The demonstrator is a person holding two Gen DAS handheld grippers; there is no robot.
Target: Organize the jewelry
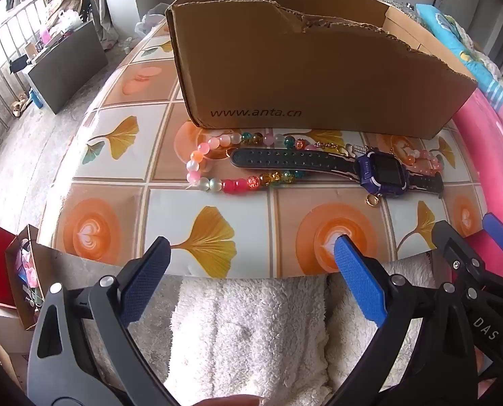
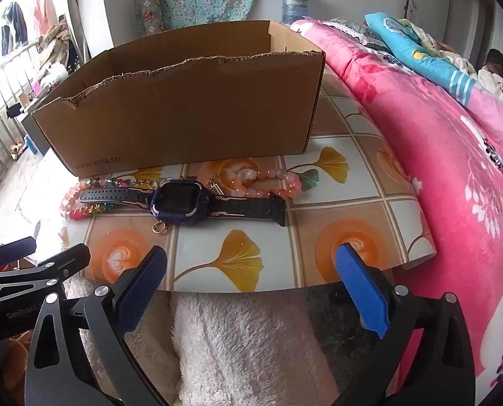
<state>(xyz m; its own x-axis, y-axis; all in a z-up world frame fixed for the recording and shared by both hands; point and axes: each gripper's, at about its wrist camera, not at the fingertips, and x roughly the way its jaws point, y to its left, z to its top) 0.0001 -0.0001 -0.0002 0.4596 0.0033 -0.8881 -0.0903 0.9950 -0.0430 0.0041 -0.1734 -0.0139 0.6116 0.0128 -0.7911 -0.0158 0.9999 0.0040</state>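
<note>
Both grippers, left (image 1: 251, 264) and right (image 2: 251, 267), are hovering at the near table (image 2: 359, 182) edge, fingers spread wide and empty. The watch (image 2: 178, 204) is lying across the beads (image 1: 204, 172), just in front of the box (image 1: 285, 77). Likely best: taking the watch by its strap first, lifting clear so no beads are dragging.

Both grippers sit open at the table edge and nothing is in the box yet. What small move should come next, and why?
Probably bring the right gripper forward over the watch. It lies on top of the bead strings in front of the cardboard box, so lifting it first frees them. The left gripper is also open and holds nothing.
</note>
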